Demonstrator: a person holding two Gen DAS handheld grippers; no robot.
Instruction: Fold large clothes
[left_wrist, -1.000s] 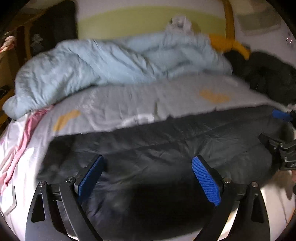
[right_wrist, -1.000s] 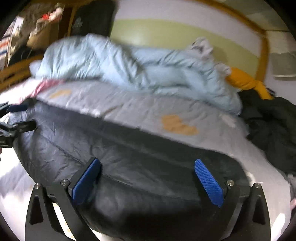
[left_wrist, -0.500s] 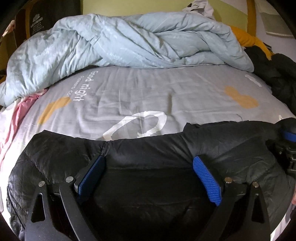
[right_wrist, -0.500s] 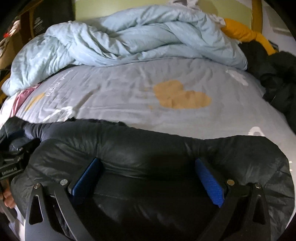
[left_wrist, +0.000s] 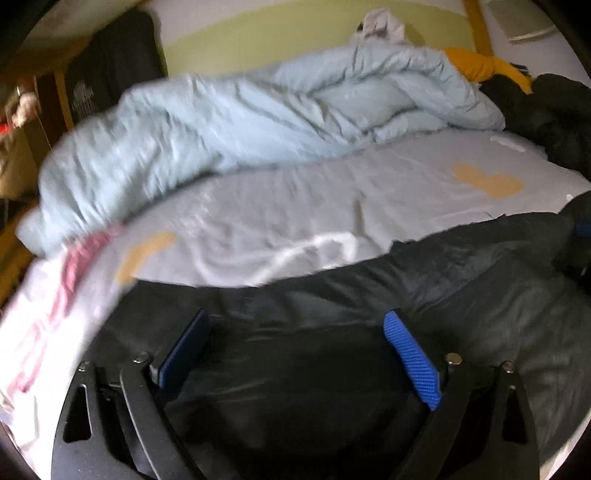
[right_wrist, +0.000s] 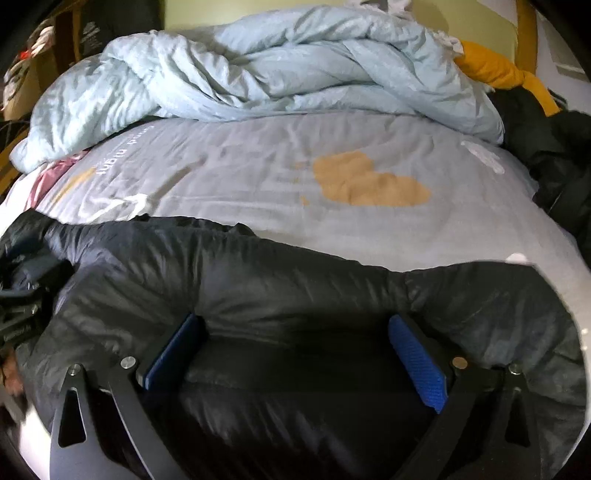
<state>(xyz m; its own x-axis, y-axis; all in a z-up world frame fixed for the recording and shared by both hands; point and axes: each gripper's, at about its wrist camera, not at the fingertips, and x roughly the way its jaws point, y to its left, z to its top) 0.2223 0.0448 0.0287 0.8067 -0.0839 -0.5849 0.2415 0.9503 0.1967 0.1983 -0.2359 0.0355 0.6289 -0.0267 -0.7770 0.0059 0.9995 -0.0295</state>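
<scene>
Right wrist view shows the black puffy jacket (right_wrist: 295, 291) laid across the near edge of the bed (right_wrist: 258, 177), both the right gripper (right_wrist: 295, 354) and the left gripper (left_wrist: 295, 350) spread wide above it, so the slippery fabric may be grasped too thinly and slide out.

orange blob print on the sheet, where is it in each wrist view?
Left wrist: orange blob print, far right, upper middle, beyond the black jacket.
Right wrist: orange blob print, near centre, above the black jacket.
Shared landmark: light blue duvet, bunched behind it.
</scene>
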